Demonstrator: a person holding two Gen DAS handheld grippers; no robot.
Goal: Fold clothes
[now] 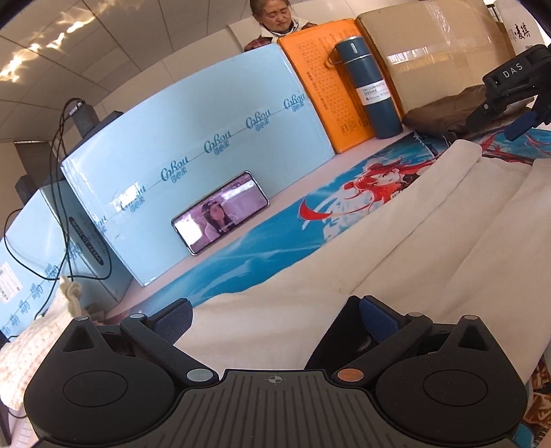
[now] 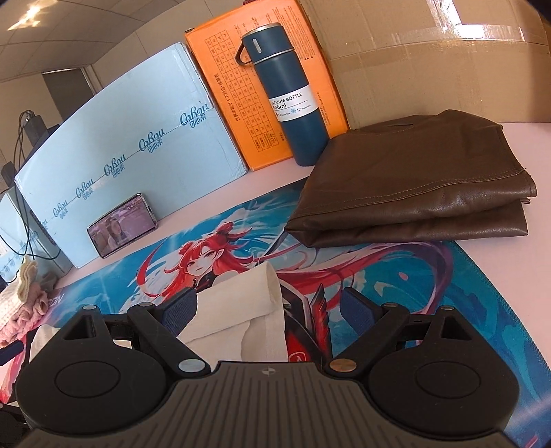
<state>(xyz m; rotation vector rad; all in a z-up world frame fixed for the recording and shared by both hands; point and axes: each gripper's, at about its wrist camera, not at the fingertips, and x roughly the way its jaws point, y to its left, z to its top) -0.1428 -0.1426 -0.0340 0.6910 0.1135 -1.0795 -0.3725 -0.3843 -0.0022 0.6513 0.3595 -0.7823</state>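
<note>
A cream garment [image 1: 396, 241] lies stretched across the blue anime desk mat [image 1: 261, 241]. My left gripper [image 1: 275, 317] is open, its fingers spread over one end of the garment. The other end of the cream garment [image 2: 248, 310] shows in the right wrist view, between the spread fingers of my open right gripper [image 2: 268, 310]. The right gripper [image 1: 509, 117] also shows at the far right of the left wrist view. A folded brown leather garment [image 2: 413, 179] lies at the back right of the mat [image 2: 447, 282].
A blue vacuum bottle [image 2: 292, 100] stands behind the brown garment. An orange box [image 2: 234, 86], a light blue box [image 2: 131, 144] and a cardboard box [image 2: 430, 51] line the back. A phone [image 2: 120, 224] leans on the blue box. More clothes [image 2: 24, 296] lie at the left. A person [image 1: 275, 20] sits behind.
</note>
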